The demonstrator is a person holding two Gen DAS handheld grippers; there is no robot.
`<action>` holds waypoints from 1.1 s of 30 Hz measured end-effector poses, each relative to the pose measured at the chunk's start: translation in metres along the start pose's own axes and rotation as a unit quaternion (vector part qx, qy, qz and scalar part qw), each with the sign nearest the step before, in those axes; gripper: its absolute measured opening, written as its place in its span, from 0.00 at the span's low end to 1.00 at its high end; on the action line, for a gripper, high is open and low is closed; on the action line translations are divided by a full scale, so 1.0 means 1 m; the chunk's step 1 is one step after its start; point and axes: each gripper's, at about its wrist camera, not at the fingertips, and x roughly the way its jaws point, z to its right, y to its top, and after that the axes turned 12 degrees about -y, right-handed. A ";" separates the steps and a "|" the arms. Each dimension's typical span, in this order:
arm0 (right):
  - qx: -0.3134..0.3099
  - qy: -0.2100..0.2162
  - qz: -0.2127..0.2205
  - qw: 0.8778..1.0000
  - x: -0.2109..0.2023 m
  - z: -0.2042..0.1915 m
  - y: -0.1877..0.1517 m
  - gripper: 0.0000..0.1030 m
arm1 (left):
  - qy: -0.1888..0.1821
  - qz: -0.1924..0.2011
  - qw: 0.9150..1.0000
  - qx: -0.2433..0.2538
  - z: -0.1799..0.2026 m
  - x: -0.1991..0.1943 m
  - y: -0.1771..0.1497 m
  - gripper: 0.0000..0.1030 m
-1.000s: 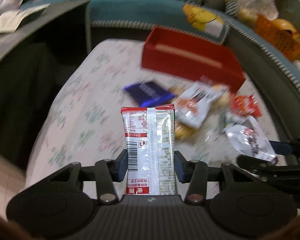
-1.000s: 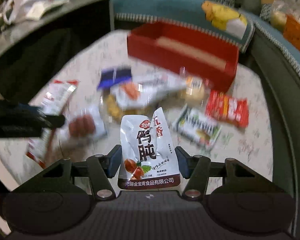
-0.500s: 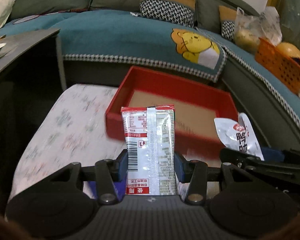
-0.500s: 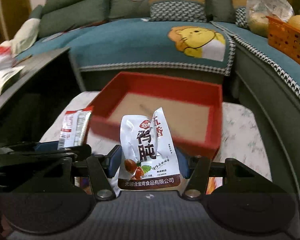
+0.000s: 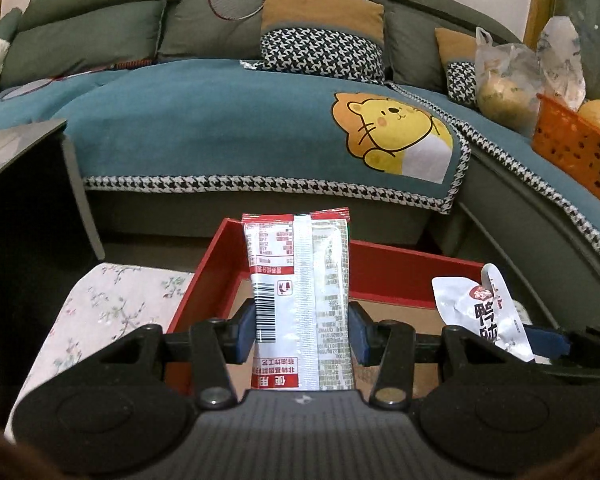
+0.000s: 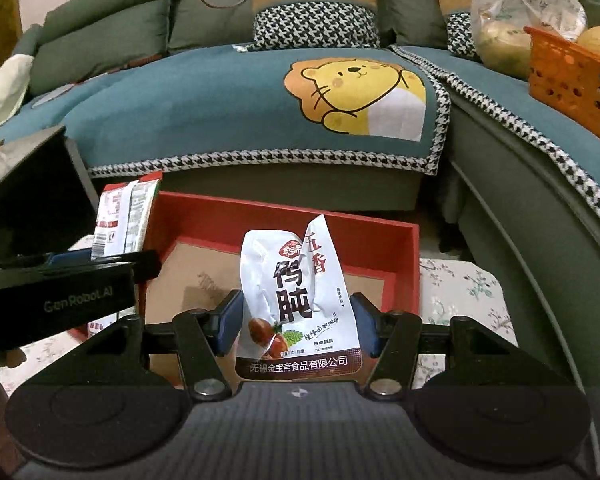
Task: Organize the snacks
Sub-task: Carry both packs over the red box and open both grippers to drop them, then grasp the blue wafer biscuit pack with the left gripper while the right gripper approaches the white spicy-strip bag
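My left gripper point(image 5: 300, 332) is shut on a silver and red snack packet point(image 5: 300, 300), held upright over the left part of the red box point(image 5: 404, 258). My right gripper point(image 6: 296, 320) is shut on a white pouch with black characters point(image 6: 296, 292), held upright over the same red box point(image 6: 276, 216), whose brown floor shows bare. The white pouch also shows at the right of the left wrist view point(image 5: 488, 316). The silver and red packet shows at the left of the right wrist view point(image 6: 124, 216).
The box stands on a floral-cloth table point(image 5: 100, 308) in front of a teal-covered sofa point(image 5: 220, 128) with cushions. An orange basket point(image 6: 572, 80) and a plastic bag point(image 6: 512, 20) sit on the sofa at right. A dark cabinet point(image 6: 28, 192) stands at left.
Both grippers moved forward from above the scattered snacks to over the red box, each still holding its packet. The loose snacks on the table have dropped out of view.
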 end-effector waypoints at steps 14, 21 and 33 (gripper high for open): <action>-0.003 0.002 -0.017 1.000 0.045 -0.005 -0.013 0.87 | 0.009 -0.031 0.999 -0.011 -0.018 0.042 -0.011 0.58; 0.025 -0.002 0.007 1.000 0.021 0.008 0.004 0.87 | -0.002 0.002 1.000 -0.027 -0.012 0.003 0.010 0.69; 0.073 -0.012 0.016 0.997 -0.060 0.021 0.009 0.87 | 0.003 0.020 1.000 -0.003 -0.006 -0.090 -0.002 0.75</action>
